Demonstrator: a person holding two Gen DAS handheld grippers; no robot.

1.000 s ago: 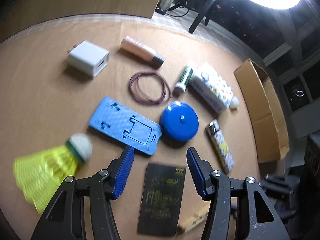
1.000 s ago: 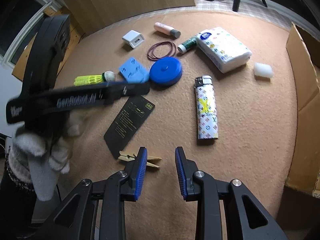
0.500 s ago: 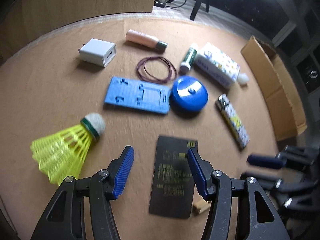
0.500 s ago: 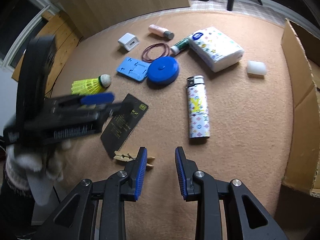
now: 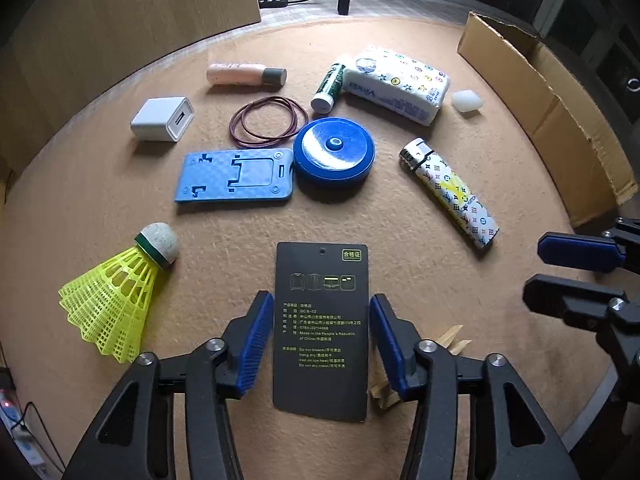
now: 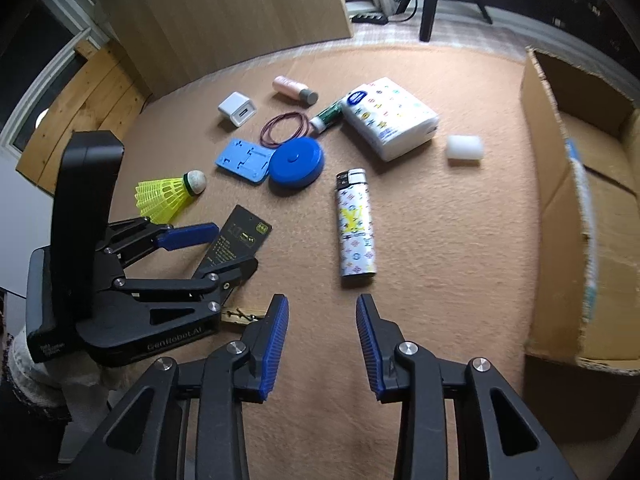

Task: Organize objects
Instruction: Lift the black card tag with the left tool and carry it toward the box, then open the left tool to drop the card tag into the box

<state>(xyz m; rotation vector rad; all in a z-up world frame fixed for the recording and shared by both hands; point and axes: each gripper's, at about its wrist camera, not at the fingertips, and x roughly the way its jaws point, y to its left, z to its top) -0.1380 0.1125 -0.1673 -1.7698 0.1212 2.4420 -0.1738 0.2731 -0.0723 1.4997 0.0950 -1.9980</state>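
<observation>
While ribbed left fingers close round flat black card, right fingers spread, empty.

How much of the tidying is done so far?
Hardly any, it seems: the lighter, tissue pack and shuttlecock lie loose, none visibly in the cardboard box. The left gripper is closing around the black card; the empty right gripper is opening.

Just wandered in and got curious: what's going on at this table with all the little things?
A person holds a two-finger gripper in each hand, sorting small items on a tan mat. The left gripper straddles a black card, its jaws closing, pads not yet pressing. The right gripper is opening, empty, short of a patterned lighter. A cardboard box waits at the side.
</observation>
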